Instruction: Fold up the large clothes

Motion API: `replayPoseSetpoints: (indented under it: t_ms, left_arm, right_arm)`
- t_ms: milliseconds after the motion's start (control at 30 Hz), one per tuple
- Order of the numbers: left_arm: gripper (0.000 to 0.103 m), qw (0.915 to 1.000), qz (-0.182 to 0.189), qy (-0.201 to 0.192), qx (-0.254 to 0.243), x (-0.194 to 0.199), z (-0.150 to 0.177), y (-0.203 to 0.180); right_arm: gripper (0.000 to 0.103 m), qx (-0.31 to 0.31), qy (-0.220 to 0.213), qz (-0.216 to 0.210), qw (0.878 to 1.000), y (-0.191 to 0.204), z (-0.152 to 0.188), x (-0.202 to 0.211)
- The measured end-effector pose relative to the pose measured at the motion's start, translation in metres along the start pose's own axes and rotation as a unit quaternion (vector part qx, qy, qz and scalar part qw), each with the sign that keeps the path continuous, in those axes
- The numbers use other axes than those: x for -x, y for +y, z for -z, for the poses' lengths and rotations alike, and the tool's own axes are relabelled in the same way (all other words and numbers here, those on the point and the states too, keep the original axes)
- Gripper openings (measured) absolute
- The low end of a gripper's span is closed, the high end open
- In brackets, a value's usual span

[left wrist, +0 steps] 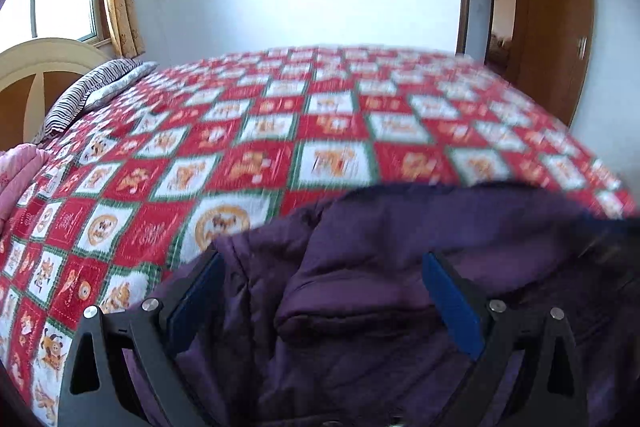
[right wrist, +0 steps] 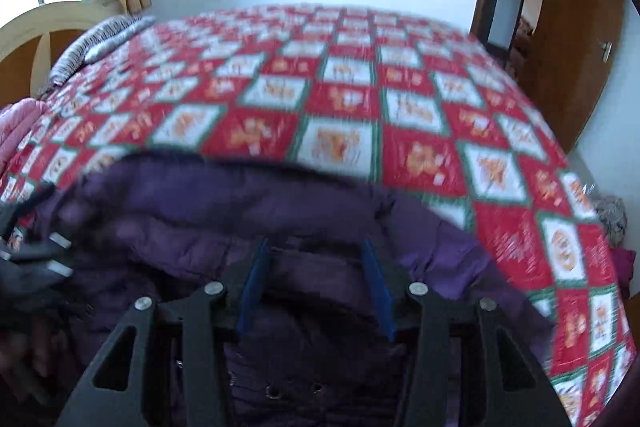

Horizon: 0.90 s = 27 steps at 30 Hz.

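Note:
A dark purple padded jacket [left wrist: 360, 287] lies crumpled on the near edge of the bed, and it also fills the lower part of the right wrist view [right wrist: 240, 219]. My left gripper [left wrist: 324, 267] hovers over it, its blue pads [left wrist: 452, 303] spread wide apart; loose folds lie between them but nothing is pinched. My right gripper [right wrist: 314, 247] sits just over the jacket's snap-button front with its pads [right wrist: 256, 279] apart and no cloth clamped. A dark blurred shape with metal bolts [right wrist: 44, 259] at the left edge looks like the left gripper. Both views are motion-blurred.
The bed carries a red, white and green checked quilt [left wrist: 328, 131]. A striped pillow [left wrist: 92, 91] and a pink padded quilt [left wrist: 16, 179] lie by the curved headboard [left wrist: 44, 67]. A wooden door [right wrist: 568, 39] stands at the right, and clothes [right wrist: 612, 219] are piled beside the bed.

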<state>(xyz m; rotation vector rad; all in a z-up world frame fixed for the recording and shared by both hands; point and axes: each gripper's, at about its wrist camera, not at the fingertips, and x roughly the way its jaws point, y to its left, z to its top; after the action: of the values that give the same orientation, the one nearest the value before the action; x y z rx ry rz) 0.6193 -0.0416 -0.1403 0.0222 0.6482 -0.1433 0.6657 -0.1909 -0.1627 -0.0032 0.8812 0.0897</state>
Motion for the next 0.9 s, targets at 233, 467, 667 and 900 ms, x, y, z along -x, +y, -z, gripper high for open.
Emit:
replayPoseSetpoints:
  t_ms: [233,467,667,900]
  left_arm:
    - [0.099,0.996,0.025,0.083,-0.019,-0.039,0.002,-0.028]
    - [0.102,0.9929,0.01,0.118,0.0,-0.067,0.022,-0.022]
    - [0.102,0.9931,0.003,0.118,-0.002,-0.069,0.025,-0.023]
    - [0.102,0.993,0.0,0.118,-0.004,-0.07,0.027,-0.024]
  right_arm:
    - [0.05,-0.002,-0.007,-0.012,1.0,-0.009,0.025,-0.018]
    - [0.051,-0.006,-0.007,-0.024,1.0,-0.008,0.027,-0.027]
    - [0.051,0.002,-0.009,-0.011,1.0,-0.003,0.027,-0.03]
    - [0.052,0.007,-0.008,-0.001,1.0,-0.001,0.027,-0.032]
